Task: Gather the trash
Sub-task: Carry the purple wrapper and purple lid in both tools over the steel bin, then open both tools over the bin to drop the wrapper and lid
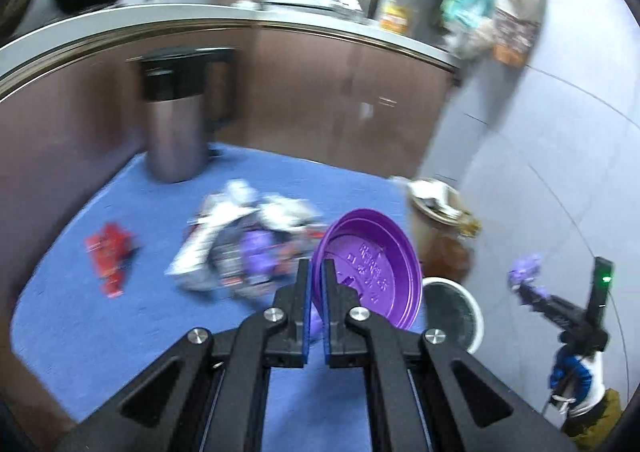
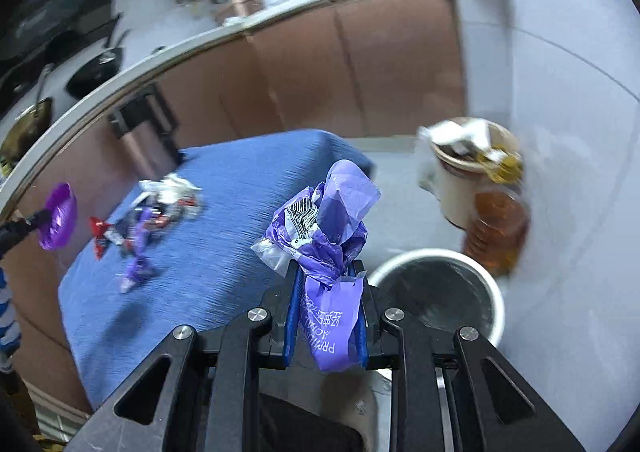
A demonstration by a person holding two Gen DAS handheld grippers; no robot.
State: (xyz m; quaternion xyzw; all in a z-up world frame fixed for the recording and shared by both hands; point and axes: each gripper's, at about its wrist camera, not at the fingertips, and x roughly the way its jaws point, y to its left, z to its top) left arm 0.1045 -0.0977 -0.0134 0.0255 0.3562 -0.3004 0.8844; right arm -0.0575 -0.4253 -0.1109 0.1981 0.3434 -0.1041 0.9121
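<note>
The left tongs [image 1: 317,264] were clamped on the rim of a purple plastic lid [image 1: 370,268], held in the air above the blue mat [image 1: 80,292]. The lid stood on edge, its embossed underside turned toward the camera and its disc rising up and to the right of the grip. The right tongs [image 2: 327,272] were clamped on a crumpled purple wrapper [image 2: 326,236], also held in the air. The wrapper's long axis ran along the fingers, its printed tail lying back between them and its bunched end pointing forward and upward. Directly beside the right tongs, below and to their right, stood a white-rimmed trash bin [image 2: 440,292] with a dark interior. Behind it stood an amber bottle [image 2: 498,230] and a cream container [image 2: 460,172] stuffed with scraps. On the mat lay a pile of mixed wrappers [image 1: 248,240] and, well apart to its left, a red wrapper [image 1: 108,252]. A steel cylinder bin [image 1: 176,112] with a black top stood at the far edge of the mat against brown cabinets [image 1: 320,92].
</note>
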